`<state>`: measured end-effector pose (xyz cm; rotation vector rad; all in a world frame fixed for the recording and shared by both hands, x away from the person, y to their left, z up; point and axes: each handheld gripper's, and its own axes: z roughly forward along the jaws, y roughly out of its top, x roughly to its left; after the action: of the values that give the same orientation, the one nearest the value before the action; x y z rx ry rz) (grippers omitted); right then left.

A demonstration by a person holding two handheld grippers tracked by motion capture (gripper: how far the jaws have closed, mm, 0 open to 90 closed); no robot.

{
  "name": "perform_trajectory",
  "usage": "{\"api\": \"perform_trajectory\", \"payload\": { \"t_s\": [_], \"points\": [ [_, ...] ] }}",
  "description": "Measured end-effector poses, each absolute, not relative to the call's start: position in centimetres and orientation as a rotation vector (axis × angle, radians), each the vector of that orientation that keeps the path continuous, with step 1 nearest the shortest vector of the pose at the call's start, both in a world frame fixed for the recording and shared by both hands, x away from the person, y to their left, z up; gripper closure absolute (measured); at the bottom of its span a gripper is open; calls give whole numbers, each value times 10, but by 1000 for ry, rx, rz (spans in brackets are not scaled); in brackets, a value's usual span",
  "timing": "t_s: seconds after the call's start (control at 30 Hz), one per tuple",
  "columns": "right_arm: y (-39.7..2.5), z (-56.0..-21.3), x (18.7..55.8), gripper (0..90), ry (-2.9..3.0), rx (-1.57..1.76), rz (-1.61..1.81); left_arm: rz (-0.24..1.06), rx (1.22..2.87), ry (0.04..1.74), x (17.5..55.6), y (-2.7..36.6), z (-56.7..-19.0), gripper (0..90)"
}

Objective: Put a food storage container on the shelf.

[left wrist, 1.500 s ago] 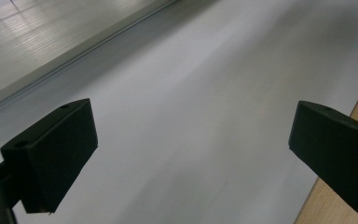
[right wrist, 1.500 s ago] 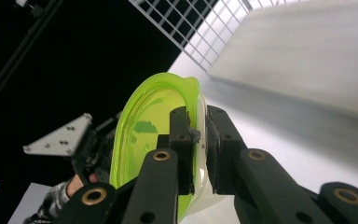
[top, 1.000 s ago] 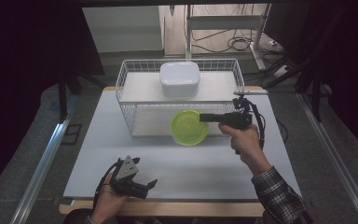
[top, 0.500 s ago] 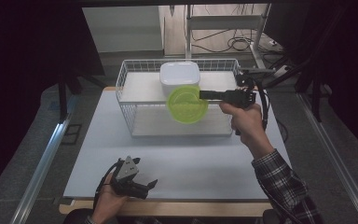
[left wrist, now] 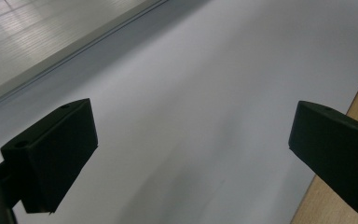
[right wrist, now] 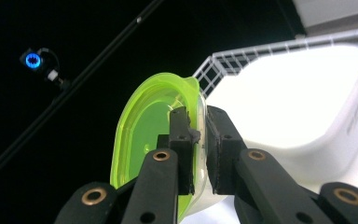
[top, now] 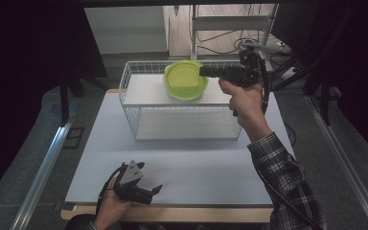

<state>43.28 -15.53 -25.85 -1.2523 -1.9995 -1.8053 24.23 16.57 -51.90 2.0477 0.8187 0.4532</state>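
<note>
Near the table's (top: 211, 163) front edge, the left claw (top: 154, 190) rests spread wide and empty. Farther back, above the wire basket (top: 129, 103), the right claw (top: 204, 71) pinches the green lid's (top: 184, 79) rim over a white box (right wrist: 298, 116).

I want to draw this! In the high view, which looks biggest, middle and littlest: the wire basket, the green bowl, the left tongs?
1. wire basket
2. green bowl
3. left tongs, though nearness to the camera makes that unsure.
</note>
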Motion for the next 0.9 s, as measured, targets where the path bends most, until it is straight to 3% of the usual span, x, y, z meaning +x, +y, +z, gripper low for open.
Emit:
{"api": "perform_trajectory", "payload": {
  "t_s": [0.4,0.9],
  "points": [
    [-142,-247,462,814,-1967,-1429,-1861,446,2051,814,242,166,-519,9],
    [-136,-264,488,802,-1898,-1552,-1824,443,2052,810,242,166,-519,9]
  ]
}}
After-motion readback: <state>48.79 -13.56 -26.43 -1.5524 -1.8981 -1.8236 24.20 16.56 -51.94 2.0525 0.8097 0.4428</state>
